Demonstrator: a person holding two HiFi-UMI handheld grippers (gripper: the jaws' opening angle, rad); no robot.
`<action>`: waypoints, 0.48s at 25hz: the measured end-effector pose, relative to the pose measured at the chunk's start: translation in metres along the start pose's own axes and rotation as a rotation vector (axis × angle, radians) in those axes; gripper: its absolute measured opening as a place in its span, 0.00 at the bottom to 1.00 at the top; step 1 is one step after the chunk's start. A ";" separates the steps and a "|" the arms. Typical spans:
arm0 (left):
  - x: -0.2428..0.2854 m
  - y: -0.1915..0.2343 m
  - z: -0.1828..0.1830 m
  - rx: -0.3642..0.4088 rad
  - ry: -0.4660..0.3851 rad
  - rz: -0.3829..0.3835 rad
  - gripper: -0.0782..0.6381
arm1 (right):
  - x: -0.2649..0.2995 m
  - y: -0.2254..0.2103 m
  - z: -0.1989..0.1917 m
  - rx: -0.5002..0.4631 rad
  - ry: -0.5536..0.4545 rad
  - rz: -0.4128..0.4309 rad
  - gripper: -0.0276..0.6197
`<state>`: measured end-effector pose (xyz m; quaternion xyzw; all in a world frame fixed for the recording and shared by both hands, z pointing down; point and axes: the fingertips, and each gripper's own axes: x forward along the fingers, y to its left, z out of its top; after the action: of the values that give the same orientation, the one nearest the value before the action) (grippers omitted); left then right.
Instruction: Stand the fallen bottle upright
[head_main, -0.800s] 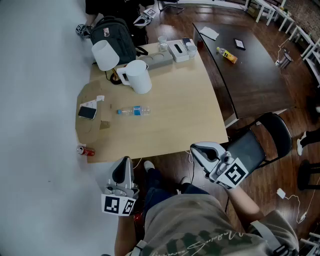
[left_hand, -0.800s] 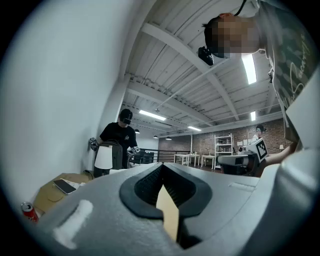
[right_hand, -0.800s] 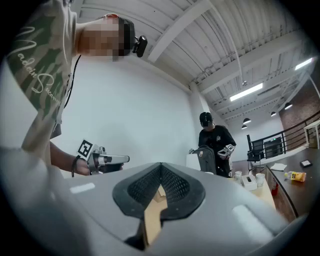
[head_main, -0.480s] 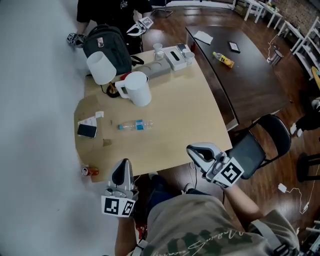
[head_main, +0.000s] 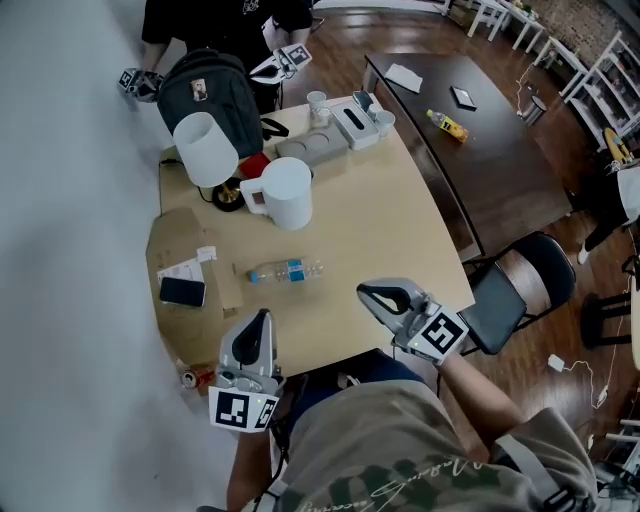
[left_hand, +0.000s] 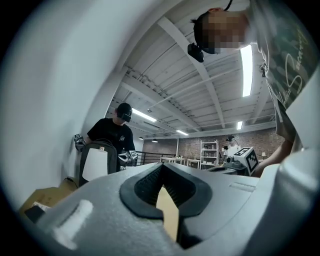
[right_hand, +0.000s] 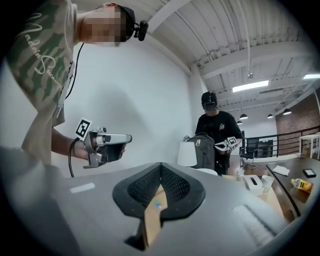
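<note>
A clear plastic bottle (head_main: 285, 271) with a blue label lies on its side on the light wooden table (head_main: 380, 230), in the head view. My left gripper (head_main: 263, 318) is at the table's near edge, just below and left of the bottle, with its jaws shut and nothing in them. To the bottle's lower right, my right gripper (head_main: 364, 292) reaches over the near edge, also shut and empty. Neither touches the bottle. The left gripper view shows closed jaws (left_hand: 161, 167). In the right gripper view the closed jaws (right_hand: 161, 167) frame a speck of blue on the tabletop.
A white pitcher (head_main: 285, 192), a white-shaded lamp (head_main: 205, 148), a backpack (head_main: 210, 90), a phone (head_main: 183, 291), a tissue box (head_main: 353, 122) and cups stand on the table. Another person with grippers stands at the far end. A chair (head_main: 520, 290) and a dark table (head_main: 470, 130) are at the right.
Both grippers have come forward to the table's near edge, closer to the bottle; the right one now reaches over the tabletop. The bottle has not moved on the table.
</note>
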<state>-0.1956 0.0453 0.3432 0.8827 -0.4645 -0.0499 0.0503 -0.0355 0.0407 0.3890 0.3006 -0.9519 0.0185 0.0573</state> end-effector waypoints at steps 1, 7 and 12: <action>0.002 0.005 -0.001 -0.006 -0.002 0.000 0.12 | 0.009 -0.003 -0.005 -0.002 0.023 -0.004 0.05; 0.016 0.030 -0.002 -0.012 -0.007 0.022 0.12 | 0.081 -0.010 -0.065 -0.063 0.253 0.118 0.26; 0.026 0.043 0.008 0.006 -0.012 0.048 0.12 | 0.152 -0.009 -0.159 -0.191 0.491 0.276 0.51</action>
<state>-0.2172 -0.0011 0.3402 0.8711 -0.4861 -0.0525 0.0464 -0.1381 -0.0419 0.5653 0.1483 -0.9387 0.0087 0.3110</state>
